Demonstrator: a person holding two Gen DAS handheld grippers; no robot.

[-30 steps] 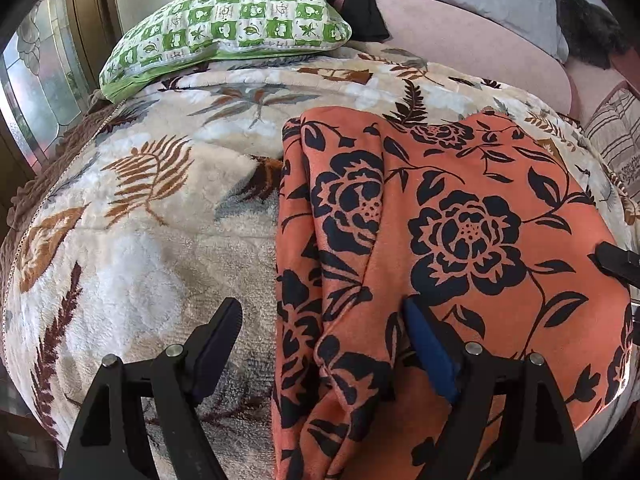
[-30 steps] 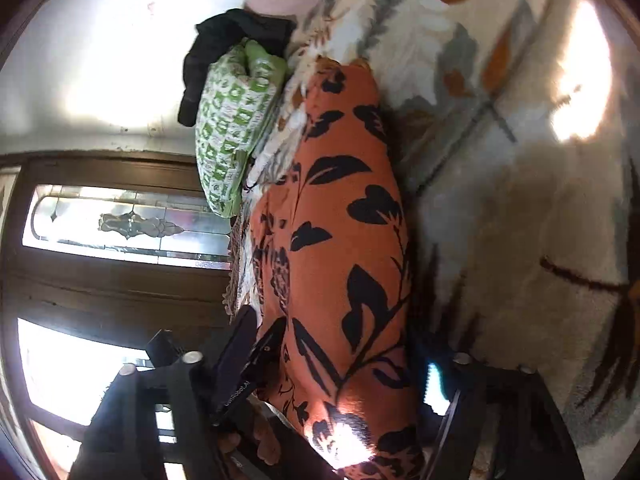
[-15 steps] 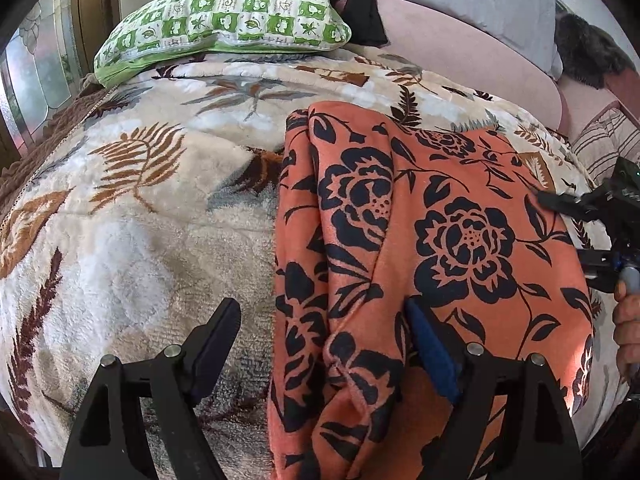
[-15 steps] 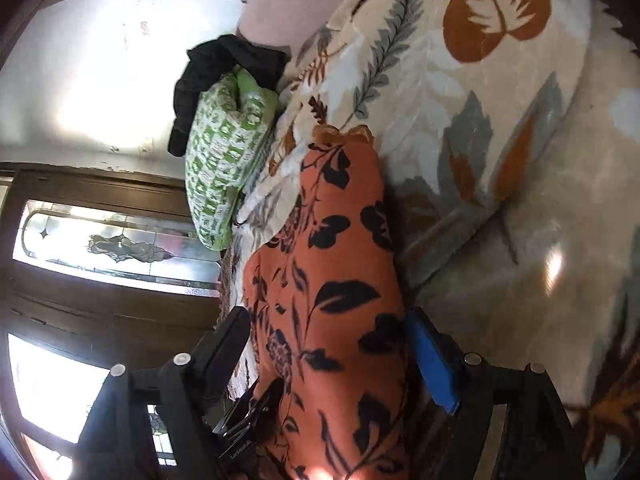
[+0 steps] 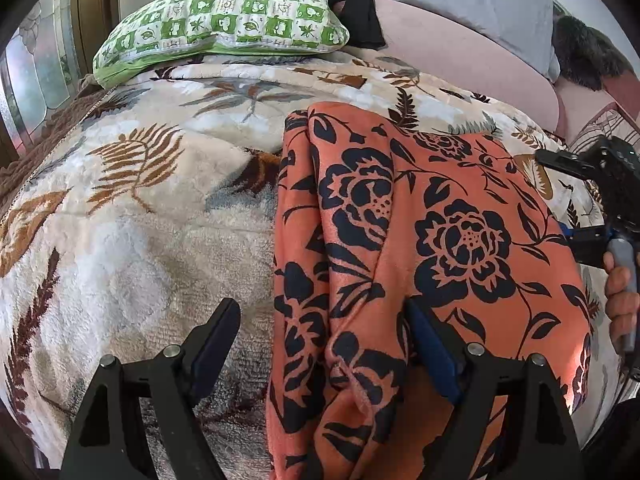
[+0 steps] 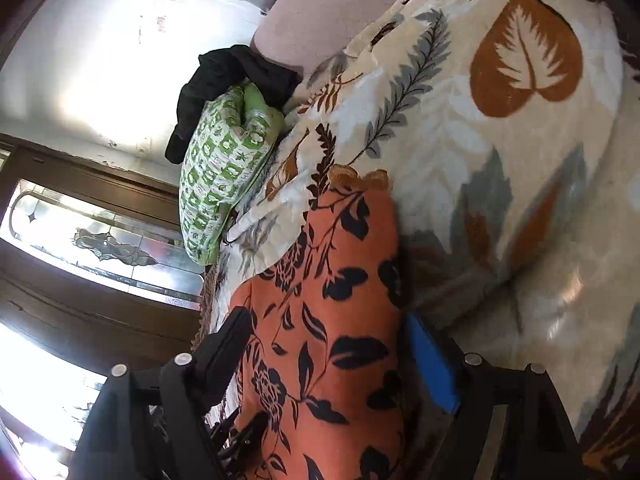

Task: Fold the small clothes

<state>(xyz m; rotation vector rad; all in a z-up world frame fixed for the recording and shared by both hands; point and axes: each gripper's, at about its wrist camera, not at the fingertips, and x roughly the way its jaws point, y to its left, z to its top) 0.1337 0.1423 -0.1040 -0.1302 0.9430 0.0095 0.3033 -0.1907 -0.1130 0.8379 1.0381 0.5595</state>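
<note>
Left gripper jaws sitting wide over orange floral garment edge; right gripper jaws opening w/ garment between, not pinching.

The right claw has drawn back, jaws opening around the orange garment.

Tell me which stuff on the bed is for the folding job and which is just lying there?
For the job:
orange cloth
left gripper, open
right gripper, jaws opening, cloth between them

Just lying about:
green pillow
black garment
grey pillow
blanket, only the surface underneath
</note>
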